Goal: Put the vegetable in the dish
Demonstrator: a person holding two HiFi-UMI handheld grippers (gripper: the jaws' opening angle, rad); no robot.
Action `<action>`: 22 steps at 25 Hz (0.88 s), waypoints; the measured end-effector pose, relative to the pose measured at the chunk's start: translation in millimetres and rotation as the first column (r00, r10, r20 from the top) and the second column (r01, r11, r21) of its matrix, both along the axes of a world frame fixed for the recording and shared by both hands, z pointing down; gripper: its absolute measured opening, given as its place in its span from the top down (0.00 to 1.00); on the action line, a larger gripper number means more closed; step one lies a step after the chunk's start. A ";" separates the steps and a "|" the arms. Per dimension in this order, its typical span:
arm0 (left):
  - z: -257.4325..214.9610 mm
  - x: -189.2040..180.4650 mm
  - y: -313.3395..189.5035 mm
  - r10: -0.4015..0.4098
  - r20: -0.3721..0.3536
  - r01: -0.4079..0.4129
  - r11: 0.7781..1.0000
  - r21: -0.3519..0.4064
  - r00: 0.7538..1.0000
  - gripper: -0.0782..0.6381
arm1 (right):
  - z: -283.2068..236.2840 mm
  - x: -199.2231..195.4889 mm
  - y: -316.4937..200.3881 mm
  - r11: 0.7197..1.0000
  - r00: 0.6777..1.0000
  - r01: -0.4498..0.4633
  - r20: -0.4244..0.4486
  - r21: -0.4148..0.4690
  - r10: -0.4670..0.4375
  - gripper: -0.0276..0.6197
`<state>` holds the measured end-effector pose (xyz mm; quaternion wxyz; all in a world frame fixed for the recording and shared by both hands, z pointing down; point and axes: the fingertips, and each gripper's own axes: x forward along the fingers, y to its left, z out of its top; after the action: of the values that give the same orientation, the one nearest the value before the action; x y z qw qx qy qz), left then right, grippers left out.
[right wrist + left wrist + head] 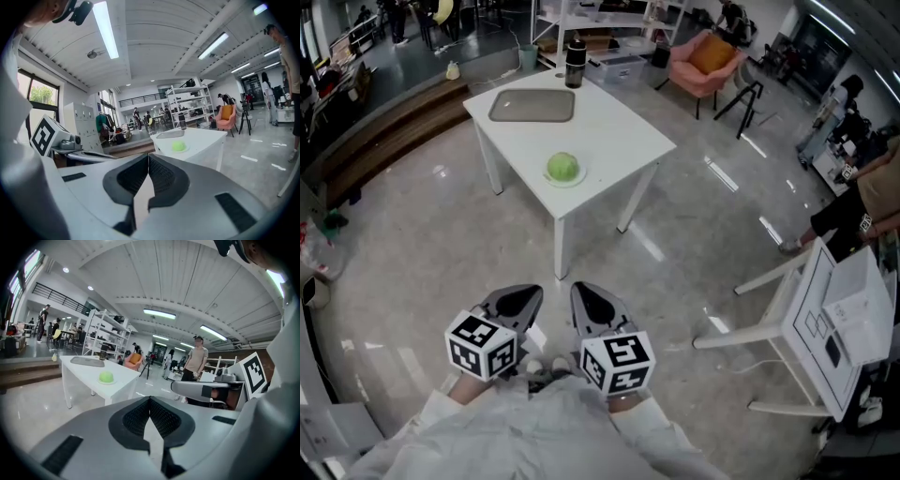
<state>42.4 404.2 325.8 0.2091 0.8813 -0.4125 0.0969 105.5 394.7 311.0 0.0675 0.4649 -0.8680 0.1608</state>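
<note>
A: Head view: round green vegetable (563, 168) sits on a small pale plate (581, 175) towards the near corner of the white surface (623, 131). Grey flat tray (532, 105) by the left corner, dark bottle (574, 64) at the far corner.

B: Gripper views add the jaws: left gripper (150, 401) and right gripper (148, 159) both clenched, nothing between them, well apart from the surface.

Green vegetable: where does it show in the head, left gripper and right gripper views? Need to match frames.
Head view: green vegetable upper centre, near the front corner of the white table.
Left gripper view: green vegetable left of centre, on the table top.
Right gripper view: green vegetable right of centre, on the table top.
Shared landmark: grey tray behind it on the same table, in all three views.
</note>
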 end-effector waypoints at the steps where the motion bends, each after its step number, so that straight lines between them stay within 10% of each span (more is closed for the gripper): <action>1: 2.1 0.6 -1.2 -0.011 -0.004 0.011 1.000 -0.006 1.000 0.88 | 2.6 2.3 -1.9 1.000 1.000 0.007 0.000 -0.005 -0.007 0.94; 22: 34.1 -27.5 -112.4 -0.084 -0.013 0.083 0.993 -0.078 0.996 0.88 | 36.3 2.1 -109.1 0.997 1.000 -0.003 0.006 -0.081 0.004 0.94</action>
<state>14.8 291.8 359.9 0.2504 0.8553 -0.4433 0.0966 107.5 285.6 347.4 0.0832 0.4628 -0.8602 0.1974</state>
